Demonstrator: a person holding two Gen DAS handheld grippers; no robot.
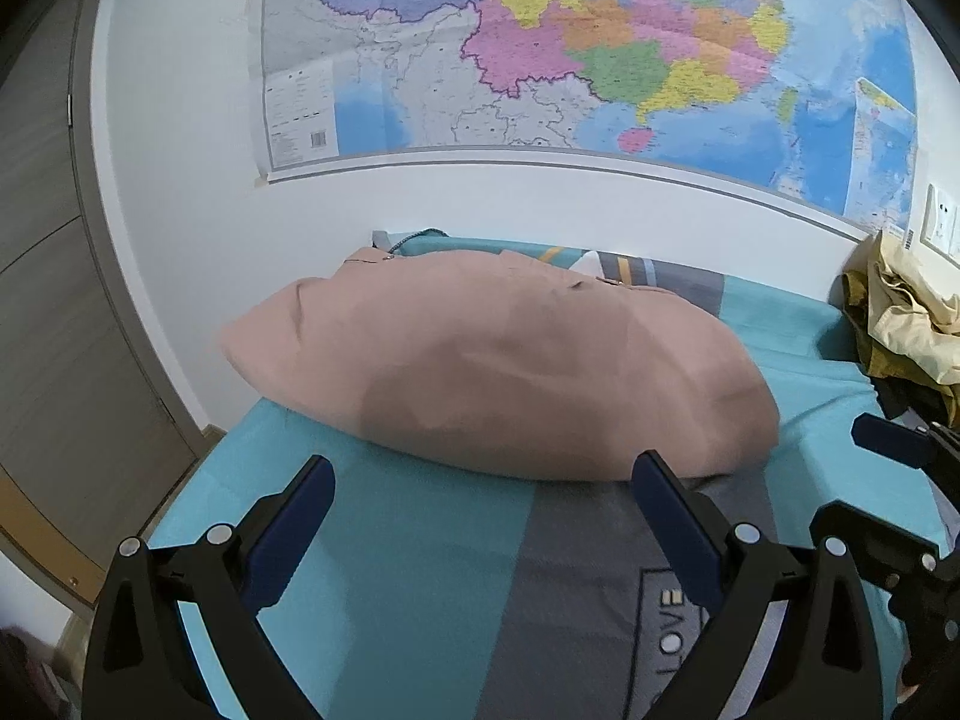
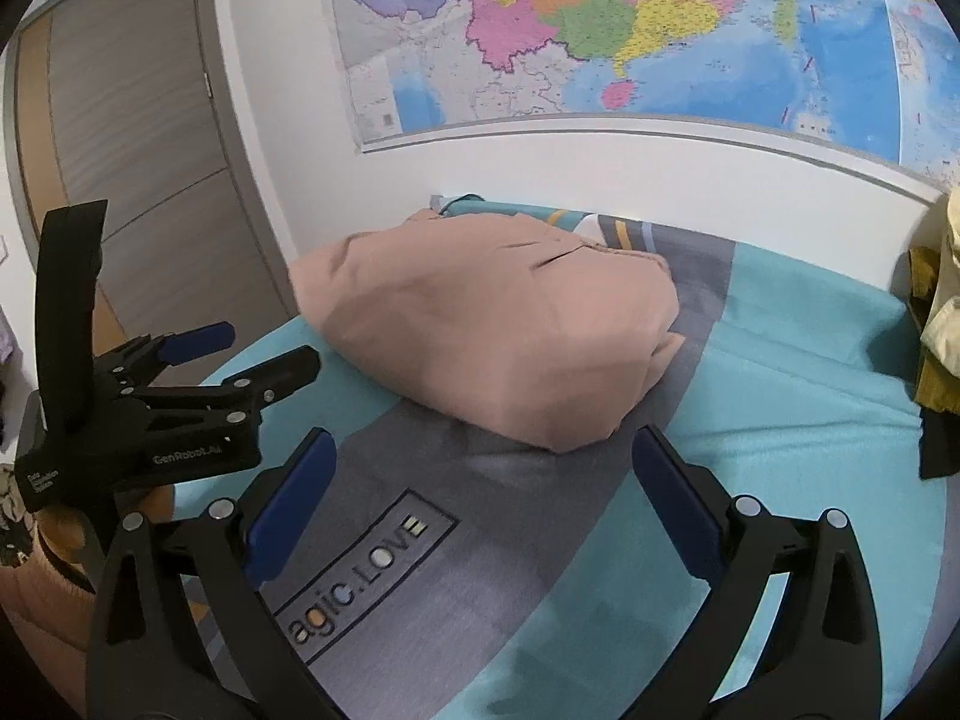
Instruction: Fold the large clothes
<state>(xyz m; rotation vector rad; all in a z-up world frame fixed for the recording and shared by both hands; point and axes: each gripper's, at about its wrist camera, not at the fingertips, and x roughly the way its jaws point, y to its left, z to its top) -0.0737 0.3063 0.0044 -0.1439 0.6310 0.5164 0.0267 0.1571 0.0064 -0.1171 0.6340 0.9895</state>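
Garment count: one dusty-pink fabric garment [image 1: 498,366], folded into a thick rounded bundle.
Garment place: it lies on the bed toward the wall, its left end reaching the bed's left edge, part on the teal and part on the grey stripe.
Garment detail: a seam and small fastenings show along its far top edge; the near edge is a smooth fold.
Bed cover: one teal and grey striped sheet [image 2: 798,372], with a printed box of letters ending in "LOVE" [image 2: 372,564] on the grey band.
Tongs count: two, both black with blue pads.
Left gripper [image 1: 483,483]: jaws stand wide apart, nothing between them; the pads sit just short of the garment's near edge, over the sheet, not pressing on it.
Right gripper [image 2: 480,456]: jaws spread to their fullest, nothing held; the garment's near corner lies just beyond the tips, apart from both pads.
Grippers together: in the right wrist view the left gripper shows at the left, beside the bed's edge; in the left wrist view the right one shows at the right edge.
Wall: one large coloured paper map [image 1: 600,48] hangs on the white wall above the bed.
Other clothes: one crumpled heap of pale yellow and olive cloth [image 1: 906,324] at the bed's right side; how many pieces it holds cannot be told.
Door: one grey-brown wooden panel door [image 2: 138,180] at the left.
Socket: one white wall plate [image 1: 942,222] at the right, beneath the map.
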